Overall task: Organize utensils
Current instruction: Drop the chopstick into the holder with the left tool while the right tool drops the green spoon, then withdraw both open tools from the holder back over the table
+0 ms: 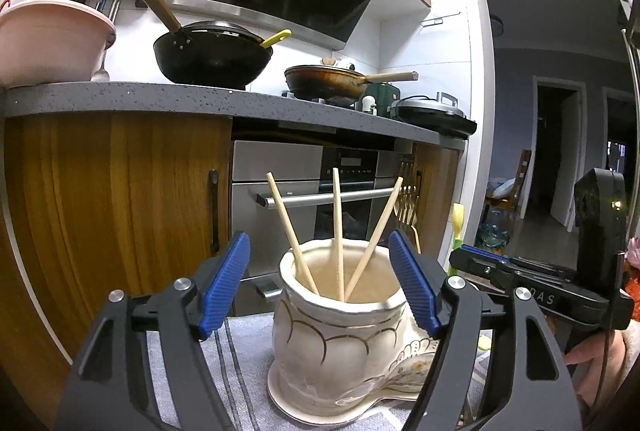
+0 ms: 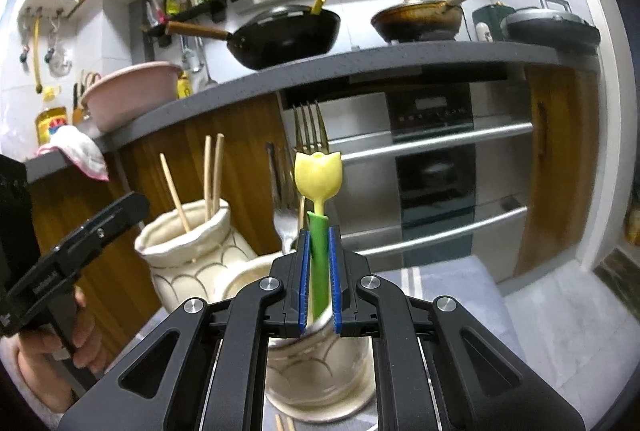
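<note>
the left tongs [image 1: 320,287] stood wide apart, their blue pads [image 1: 224,287] on either side of a cream ceramic holder [image 1: 332,335] without touching it. the right tongs [image 2: 320,271] were pinched narrow on the green stem of a tulip-topped utensil [image 2: 319,199], held upright with its yellow head above the pads. directly below these tongs a second cream holder [image 2: 320,371] stood on a grey striped cloth [image 2: 440,283], and the stem reached down toward its mouth.

the first holder carried three wooden chopsticks [image 1: 338,231], leaning apart and sticking up past its rim. a gold fork [image 2: 310,127] stood tines-up just behind the tulip head, with a silver fork [image 2: 280,207] beside it; which holder they sat in could not be told. a person's hand [image 2: 52,343] gripped the left tool's handle.

beyond, a wooden cabinet [image 1: 120,191] and a steel oven [image 2: 432,167] stood under the grey table [image 1: 160,97], which bore a pink basin [image 1: 52,39], a black wok [image 1: 212,55] and a brown pan [image 1: 324,81].
</note>
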### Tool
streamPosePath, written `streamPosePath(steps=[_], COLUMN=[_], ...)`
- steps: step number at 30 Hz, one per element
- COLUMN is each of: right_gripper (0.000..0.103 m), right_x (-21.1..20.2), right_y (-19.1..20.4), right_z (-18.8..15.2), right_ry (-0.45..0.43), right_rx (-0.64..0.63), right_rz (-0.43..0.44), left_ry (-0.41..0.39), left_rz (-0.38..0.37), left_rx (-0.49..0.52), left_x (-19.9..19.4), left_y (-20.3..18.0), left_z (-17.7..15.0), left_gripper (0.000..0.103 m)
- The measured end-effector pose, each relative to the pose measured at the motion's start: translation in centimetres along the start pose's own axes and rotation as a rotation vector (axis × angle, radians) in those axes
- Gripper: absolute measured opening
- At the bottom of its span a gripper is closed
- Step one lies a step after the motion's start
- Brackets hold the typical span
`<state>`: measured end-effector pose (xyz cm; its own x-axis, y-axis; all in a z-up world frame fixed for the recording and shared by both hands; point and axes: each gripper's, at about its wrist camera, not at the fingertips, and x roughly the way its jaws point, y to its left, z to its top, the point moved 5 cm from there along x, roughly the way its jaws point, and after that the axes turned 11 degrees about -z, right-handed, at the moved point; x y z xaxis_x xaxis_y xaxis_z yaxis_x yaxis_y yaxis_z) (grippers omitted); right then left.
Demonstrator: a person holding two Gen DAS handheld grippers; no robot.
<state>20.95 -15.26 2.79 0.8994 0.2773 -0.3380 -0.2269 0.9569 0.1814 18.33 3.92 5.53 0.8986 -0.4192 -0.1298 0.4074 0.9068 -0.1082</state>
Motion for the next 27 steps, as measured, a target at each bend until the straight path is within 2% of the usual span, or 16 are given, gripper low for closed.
streamPosePath(steps=[8, 10, 14, 17, 22, 24, 27], right_gripper=[0.012, 0.021, 0.024, 0.036, 0.066, 0.076, 0.087], right_x=[0.0, 0.1, -0.1, -0.4, -0.9, -1.2, -1.8], right_y=[-0.1, -0.2, -0.4, -0.7, -1.1, -1.4, -1.8], right_z=[-0.3, -0.3, -0.2, 0.0, 0.3, 0.3, 0.4], right_ry=[0.02, 0.027, 0.022, 0.013, -0.004, -0.012, -0.026], right_rx=[-0.003, 0.003, 0.013, 0.027, 0.042, 0.045, 0.048], right_rz=[-0.004, -0.002, -0.002, -0.002, -0.009, -0.018, -0.044], left_ry=[0.01, 0.013, 0.015, 0.017, 0.014, 0.015, 0.01], left_rz=[-0.003, 0.001, 0.005, 0.006, 0.012, 0.023, 0.05], left_rx=[0.018, 0.017, 0.015, 0.013, 0.015, 0.02, 0.028], left_x=[0.2, 0.3, 0.4, 0.4, 0.3, 0.0, -0.5], left_y=[-0.5, -0.5, -0.5, -0.5, -0.4, -0.5, -0.5], left_z=[-0.1, -0.2, -0.2, -0.2, -0.2, -0.4, -0.7], left_gripper=[0.072, 0.072, 0.072, 0.073, 0.078, 0.083, 0.095])
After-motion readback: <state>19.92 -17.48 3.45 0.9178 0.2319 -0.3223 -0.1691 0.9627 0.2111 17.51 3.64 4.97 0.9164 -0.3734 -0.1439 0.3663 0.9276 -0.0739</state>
